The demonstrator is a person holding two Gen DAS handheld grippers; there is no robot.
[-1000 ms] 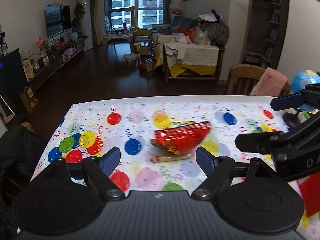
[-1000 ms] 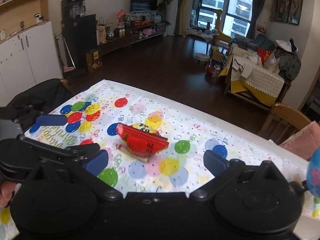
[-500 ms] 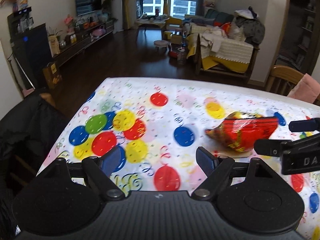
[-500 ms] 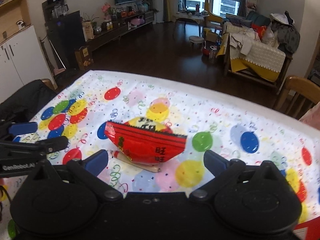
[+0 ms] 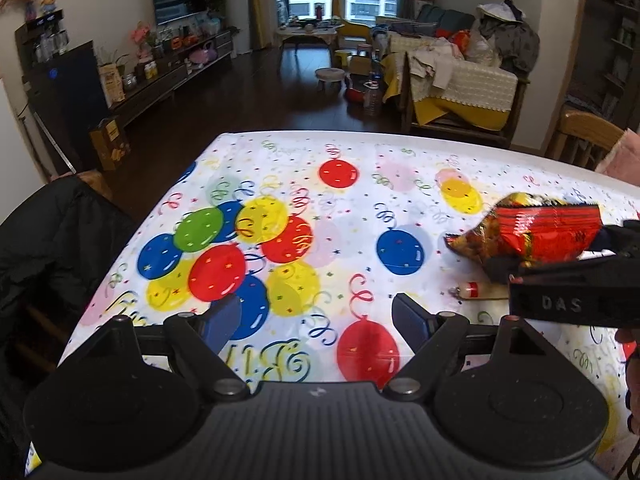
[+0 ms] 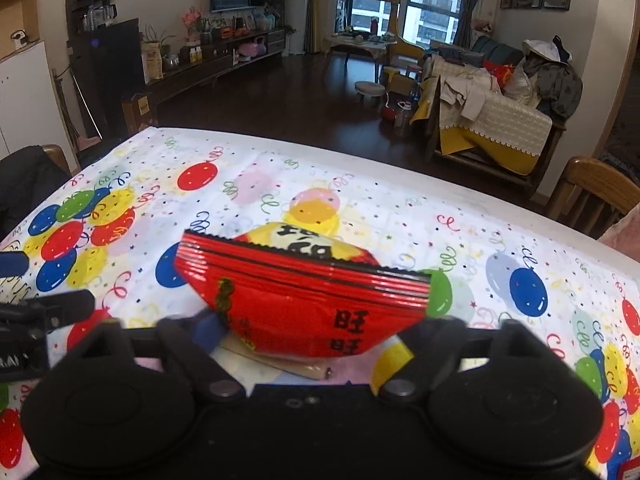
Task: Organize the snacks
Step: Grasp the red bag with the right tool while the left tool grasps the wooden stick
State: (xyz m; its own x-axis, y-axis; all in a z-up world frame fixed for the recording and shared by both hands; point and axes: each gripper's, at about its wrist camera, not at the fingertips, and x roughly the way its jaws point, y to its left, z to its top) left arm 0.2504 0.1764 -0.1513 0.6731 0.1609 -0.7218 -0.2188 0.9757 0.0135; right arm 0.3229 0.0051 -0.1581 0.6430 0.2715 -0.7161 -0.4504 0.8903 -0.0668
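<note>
A red foil snack bag [image 6: 308, 300] lies on the balloon-print tablecloth [image 6: 248, 184], resting on a thin sausage stick [image 6: 304, 368]. My right gripper [image 6: 312, 328] is low around the bag's near end. Its jaws are closing, with the bag between them and the pads right at the bag's sides. In the left wrist view the bag [image 5: 536, 232] and the stick [image 5: 476, 291] are at the right, with the right gripper [image 5: 572, 280] over them. My left gripper [image 5: 316, 316] hangs open above the cloth, left of the bag, with nothing between its fingers.
A black jacket [image 5: 44, 248] hangs on a chair at the table's left side. A wooden chair [image 6: 592, 188] with a pink cloth stands at the right. The table's far edge [image 5: 360, 134] drops to a dark floor. A red packet corner [image 6: 630, 472] shows at the near right.
The right gripper came down and forward onto the snack bag, and its jaws narrowed around it. The left gripper sank and swung left, away from the bag.
</note>
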